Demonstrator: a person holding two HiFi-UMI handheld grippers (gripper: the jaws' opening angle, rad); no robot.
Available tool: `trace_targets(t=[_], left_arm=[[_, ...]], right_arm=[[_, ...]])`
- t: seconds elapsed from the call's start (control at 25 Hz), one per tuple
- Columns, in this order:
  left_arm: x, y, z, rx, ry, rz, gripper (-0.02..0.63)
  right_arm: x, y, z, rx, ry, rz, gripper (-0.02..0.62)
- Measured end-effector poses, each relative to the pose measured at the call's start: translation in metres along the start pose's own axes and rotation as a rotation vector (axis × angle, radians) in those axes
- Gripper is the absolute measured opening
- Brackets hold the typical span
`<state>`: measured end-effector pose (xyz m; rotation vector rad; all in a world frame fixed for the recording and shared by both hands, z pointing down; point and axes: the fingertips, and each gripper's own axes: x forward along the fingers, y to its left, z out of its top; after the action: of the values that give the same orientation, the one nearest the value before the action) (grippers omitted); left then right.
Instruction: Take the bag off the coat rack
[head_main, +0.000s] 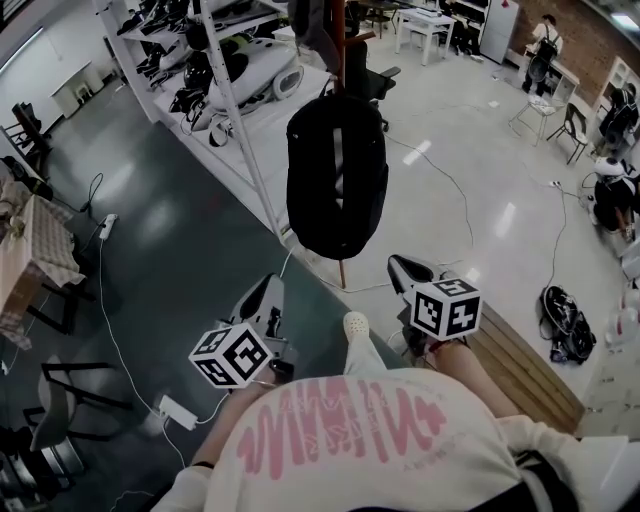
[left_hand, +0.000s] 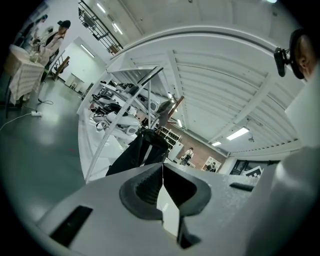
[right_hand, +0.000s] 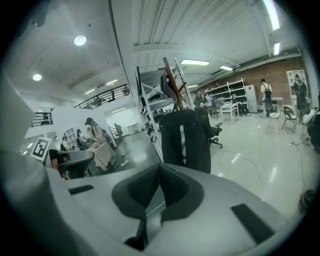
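Polished floor behind, bag (head_main: 337, 175) hangs vertically from coat rack (head_main: 339, 30), far ahead between left gripper (head_main: 266, 290) and right gripper (head_main: 402, 270); both jaws pressed together.

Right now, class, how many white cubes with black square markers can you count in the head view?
2. One white marker cube sits on the left gripper, lower left; the other sits on the right gripper, right of centre. None seems hidden.

One bag (head_main: 337, 175), one coat rack (head_main: 341, 272) — two grippers: left gripper (head_main: 270, 286), right gripper (head_main: 400, 266)
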<state>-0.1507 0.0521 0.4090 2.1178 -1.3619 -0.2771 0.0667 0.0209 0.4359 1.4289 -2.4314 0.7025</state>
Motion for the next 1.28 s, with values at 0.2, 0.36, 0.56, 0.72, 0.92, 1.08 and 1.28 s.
trace_targets(t=[0.2,0.36,0.56,0.72,0.92,1.08,1.28], left_arm=[[0.026,0.007,0.011,-0.022,-0.023,0.023,0.005],[0.043,0.008,0.023,-0.007,-0.035,0.036,0.005],[0.057,0.013,0.033,0.015,-0.044,0.053,0.005],[0.065,0.030,0.034,0.004,-0.039,0.084,0.005],[0.082,0.041,0.043,0.000,-0.055,0.111,0.005],[0.101,0.046,0.053,0.001,-0.070,0.122,0.005],[0.122,0.056,0.067,-0.022,-0.107,0.168,0.005]], right_arm=[[0.025,-0.017,0.016,-0.009,0.010,0.017,0.006],[0.040,-0.028,0.033,0.004,-0.001,0.036,0.006],[0.061,-0.038,0.050,0.019,-0.029,0.051,0.006],[0.078,-0.045,0.053,0.026,-0.028,0.054,0.006],[0.099,-0.055,0.062,0.021,-0.005,0.055,0.006],[0.115,-0.068,0.075,0.018,0.002,0.055,0.006],[0.135,-0.087,0.091,0.015,0.015,0.058,0.006]])
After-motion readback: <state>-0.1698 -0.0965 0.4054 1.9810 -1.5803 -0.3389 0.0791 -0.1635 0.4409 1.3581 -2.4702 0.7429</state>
